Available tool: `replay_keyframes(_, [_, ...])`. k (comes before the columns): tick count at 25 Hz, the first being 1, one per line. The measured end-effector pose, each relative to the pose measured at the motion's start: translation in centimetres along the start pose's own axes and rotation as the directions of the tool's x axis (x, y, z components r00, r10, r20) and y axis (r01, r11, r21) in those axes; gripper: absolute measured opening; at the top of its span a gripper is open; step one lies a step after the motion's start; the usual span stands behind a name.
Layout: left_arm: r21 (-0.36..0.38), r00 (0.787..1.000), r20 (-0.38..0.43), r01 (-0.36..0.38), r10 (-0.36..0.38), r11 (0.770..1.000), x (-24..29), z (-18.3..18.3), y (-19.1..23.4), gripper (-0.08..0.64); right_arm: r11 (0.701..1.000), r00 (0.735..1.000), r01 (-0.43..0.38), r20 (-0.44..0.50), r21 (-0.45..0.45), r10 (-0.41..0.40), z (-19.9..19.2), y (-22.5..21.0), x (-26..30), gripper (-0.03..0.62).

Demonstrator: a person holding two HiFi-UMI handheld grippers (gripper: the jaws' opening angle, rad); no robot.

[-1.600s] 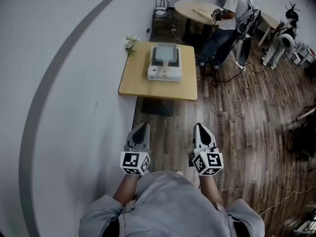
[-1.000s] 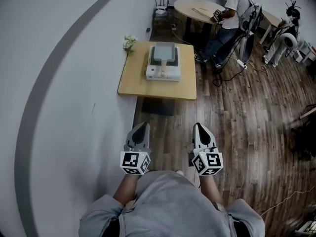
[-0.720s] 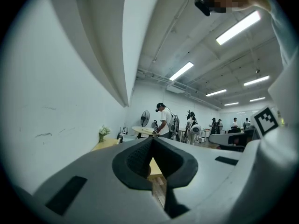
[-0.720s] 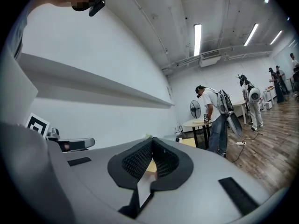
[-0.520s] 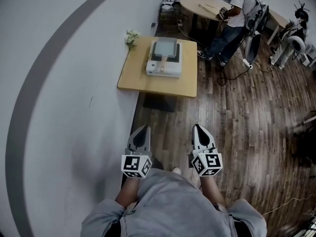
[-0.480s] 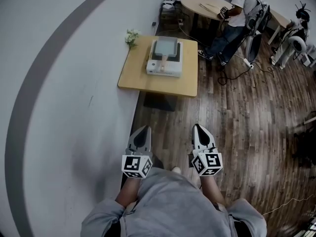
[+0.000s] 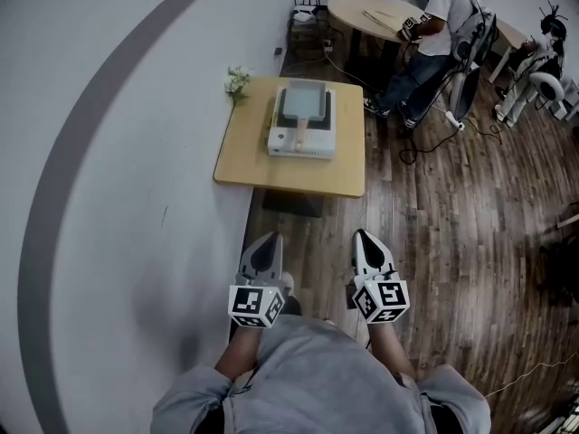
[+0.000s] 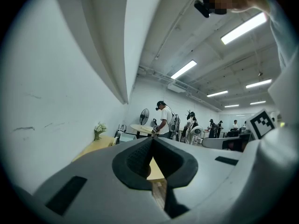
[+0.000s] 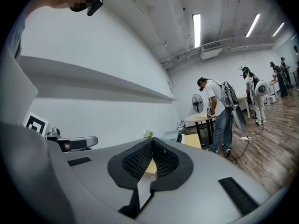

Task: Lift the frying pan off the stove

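Note:
A square grey frying pan (image 7: pixel 303 100) with a pale handle sits on a white stove (image 7: pixel 301 136), which stands on a low wooden table (image 7: pixel 271 170) against the wall. Both grippers are held side by side above the floor, well short of the table and pointing toward it. My left gripper (image 7: pixel 269 239) is shut with nothing in it, and so is my right gripper (image 7: pixel 362 236). In the left gripper view the jaws (image 8: pixel 152 139) meet at the tips, and in the right gripper view the jaws (image 9: pixel 153 140) do the same. The table (image 9: pixel 191 142) shows far ahead.
A small bunch of white flowers (image 7: pixel 238 80) stands at the table's far left corner. A white wall (image 7: pixel 109 170) runs along the left. Beyond the table a person (image 7: pixel 432 25) stands at a round table (image 7: pixel 366 12), with cables and equipment on the wooden floor (image 7: pixel 452 206).
The grippers and the head view have advanced a little toward the table. The left gripper has shifted slightly right in the view. Both grippers stay shut.

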State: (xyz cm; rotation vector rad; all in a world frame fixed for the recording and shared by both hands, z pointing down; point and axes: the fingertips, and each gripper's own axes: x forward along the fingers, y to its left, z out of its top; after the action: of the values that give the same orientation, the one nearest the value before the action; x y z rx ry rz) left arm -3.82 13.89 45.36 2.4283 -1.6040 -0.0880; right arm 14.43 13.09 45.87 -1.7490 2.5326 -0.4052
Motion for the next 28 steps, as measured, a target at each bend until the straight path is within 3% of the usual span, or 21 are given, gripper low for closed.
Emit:
replay_keyframes(12, [0.005,0.992,0.024,0.124,-0.124,0.992,10.7,4.3,8.7,0.002,0.998,0.998,0.055,-0.010,0.011,-0.055,1.0,1.6,12.8,-0.002])
replay_keyframes(24, [-0.055,0.995,-0.026,0.096,-0.097,0.994,18.1,4.1,13.9,0.002,0.998,0.992,0.008,-0.126,0.060,0.000,0.0,-0.3,21.0,-0.002])
replay_keyframes(28, [-0.073,0.997,-0.044,0.061,-0.065,0.995,22.1,3.3,15.3,0.002,0.994,0.981,-0.042,-0.184,0.098,0.060,-1.2,-2.0,25.2,-0.002])
